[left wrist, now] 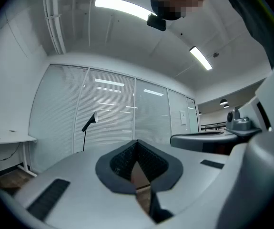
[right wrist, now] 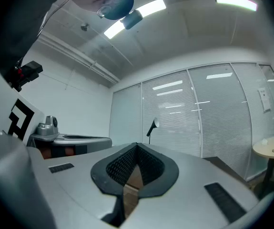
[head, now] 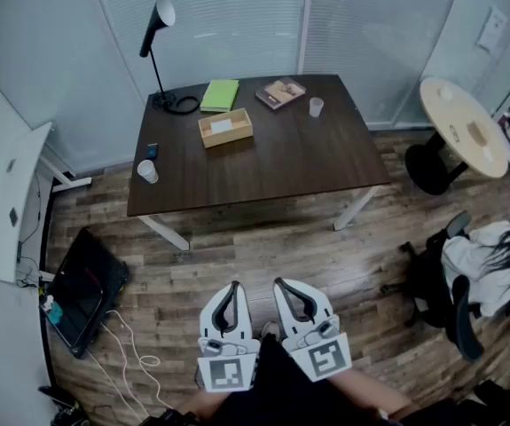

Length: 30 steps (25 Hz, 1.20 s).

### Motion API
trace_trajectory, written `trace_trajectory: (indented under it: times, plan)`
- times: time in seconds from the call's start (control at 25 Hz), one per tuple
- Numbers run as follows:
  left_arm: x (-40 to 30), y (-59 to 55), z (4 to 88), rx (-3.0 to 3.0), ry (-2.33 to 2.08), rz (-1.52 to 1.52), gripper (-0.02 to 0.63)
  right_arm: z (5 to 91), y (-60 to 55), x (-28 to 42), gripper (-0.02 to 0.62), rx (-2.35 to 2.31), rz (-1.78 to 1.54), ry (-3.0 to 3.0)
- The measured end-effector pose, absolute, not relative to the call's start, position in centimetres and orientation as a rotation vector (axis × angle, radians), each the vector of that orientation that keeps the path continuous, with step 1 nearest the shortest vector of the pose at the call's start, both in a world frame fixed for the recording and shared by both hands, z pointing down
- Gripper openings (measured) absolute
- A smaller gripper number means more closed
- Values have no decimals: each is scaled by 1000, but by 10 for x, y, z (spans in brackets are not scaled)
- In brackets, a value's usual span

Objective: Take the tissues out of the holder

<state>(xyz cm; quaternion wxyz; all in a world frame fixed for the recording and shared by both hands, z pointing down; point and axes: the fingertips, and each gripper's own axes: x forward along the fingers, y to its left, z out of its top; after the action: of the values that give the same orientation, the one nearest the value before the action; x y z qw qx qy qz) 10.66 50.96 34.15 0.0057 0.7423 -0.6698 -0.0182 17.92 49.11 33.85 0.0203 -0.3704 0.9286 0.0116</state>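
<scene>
A light wooden tissue holder (head: 225, 128) with white tissue in its top slot sits on the dark brown table (head: 281, 162), toward the back left. Both grippers hang low over the wooden floor, well short of the table's front edge and side by side. My left gripper (head: 233, 286) is shut with nothing between its jaws, and my right gripper (head: 282, 283) is shut and empty as well. In the left gripper view the left gripper (left wrist: 137, 142) points up at the blinds; the right gripper (right wrist: 137, 145) does the same in its own view. Neither gripper view shows the holder.
On the table stand a black desk lamp (head: 156, 27), a green notebook (head: 220, 95), a book (head: 280, 93), a clear cup (head: 316, 106) and a paper cup (head: 148, 172). A round table (head: 466, 127) and an office chair (head: 463, 278) are at the right, a black case (head: 82, 291) on the floor at the left.
</scene>
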Motion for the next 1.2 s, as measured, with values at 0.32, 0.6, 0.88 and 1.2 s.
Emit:
trace_trajectory:
  times: [0.32,0.6,0.88,1.2]
  plan:
    - [110,505,342,2303,-2064,-124,-2,339,486,188,11,-1134,-25,2838]
    - [119,504,338,2350,-2087,-95,-2,339,486,194,11,-1162,1,2834]
    - [116,496,338,2329,-2103,-120,-2,329,465,206,11,-1206,31,2792]
    - [111,494,351,2335,-2093,-38,-2,334,462,201,11,-1214,61,2809]
